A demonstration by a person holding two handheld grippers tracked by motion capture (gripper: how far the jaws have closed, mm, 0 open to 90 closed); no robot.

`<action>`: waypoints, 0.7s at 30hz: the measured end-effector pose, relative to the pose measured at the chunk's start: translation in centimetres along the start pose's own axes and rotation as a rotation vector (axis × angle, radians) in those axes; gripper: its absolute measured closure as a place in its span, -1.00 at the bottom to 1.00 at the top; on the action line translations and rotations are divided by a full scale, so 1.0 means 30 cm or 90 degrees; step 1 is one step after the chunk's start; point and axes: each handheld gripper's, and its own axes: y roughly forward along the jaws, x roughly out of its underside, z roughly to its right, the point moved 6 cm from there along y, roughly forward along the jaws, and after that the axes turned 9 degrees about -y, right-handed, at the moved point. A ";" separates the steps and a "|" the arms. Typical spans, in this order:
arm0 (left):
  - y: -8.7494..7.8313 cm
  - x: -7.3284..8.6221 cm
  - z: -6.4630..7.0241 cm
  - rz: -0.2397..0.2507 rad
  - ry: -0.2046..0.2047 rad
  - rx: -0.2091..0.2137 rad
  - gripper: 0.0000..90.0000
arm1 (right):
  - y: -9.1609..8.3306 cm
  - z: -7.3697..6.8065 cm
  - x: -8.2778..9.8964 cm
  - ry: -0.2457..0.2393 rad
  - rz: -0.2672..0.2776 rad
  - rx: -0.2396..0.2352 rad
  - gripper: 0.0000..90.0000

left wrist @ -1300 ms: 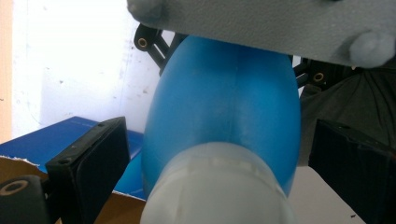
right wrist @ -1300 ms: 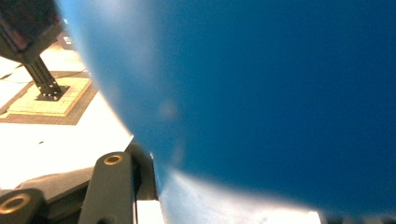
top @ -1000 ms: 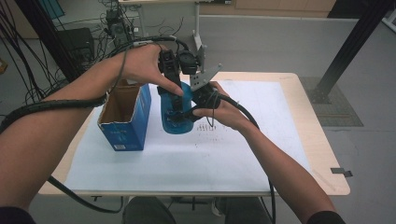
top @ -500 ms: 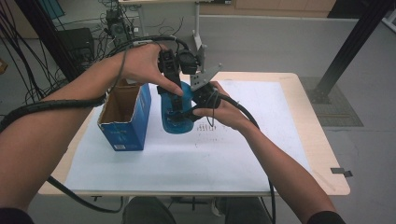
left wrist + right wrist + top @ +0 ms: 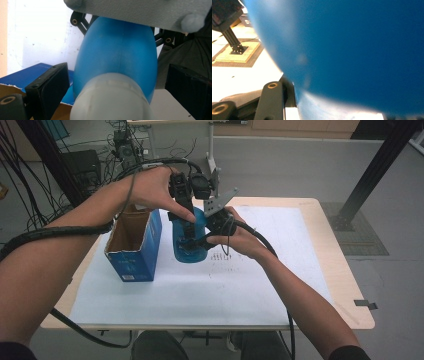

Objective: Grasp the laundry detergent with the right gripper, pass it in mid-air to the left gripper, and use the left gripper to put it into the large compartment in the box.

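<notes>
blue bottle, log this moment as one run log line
blue bottle: upright on table, beside open box | right gripper: shut on bottle body | left gripper: jaws astride cap, open

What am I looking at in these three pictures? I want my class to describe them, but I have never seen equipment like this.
A person works at a table holding a hand tool with two black jaws in each hand. One picture looks down from above; the other two come from small cameras riding on the tools. On the white sheet stand an open blue cardboard box and a blue bottle. The right gripper is clamped on the bottle's body. The left gripper sits at its top, its jaws either side of the pale cap, not visibly pressing.
</notes>
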 end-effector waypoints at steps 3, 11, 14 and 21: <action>0.001 0.001 -0.002 0.001 -0.001 0.000 -0.87 | -0.001 0.000 -0.001 0.001 0.001 0.000 -0.03; 0.009 0.003 -0.002 0.000 -0.002 0.006 -0.87 | 0.002 0.000 -0.001 0.003 0.000 -0.001 -0.03; 0.008 0.003 -0.004 0.000 -0.001 0.005 -0.87 | 0.004 -0.001 -0.002 0.002 0.001 -0.002 -0.03; 0.007 0.003 -0.005 0.001 -0.002 0.004 -0.86 | 0.001 0.000 -0.003 -0.001 0.003 -0.002 -0.03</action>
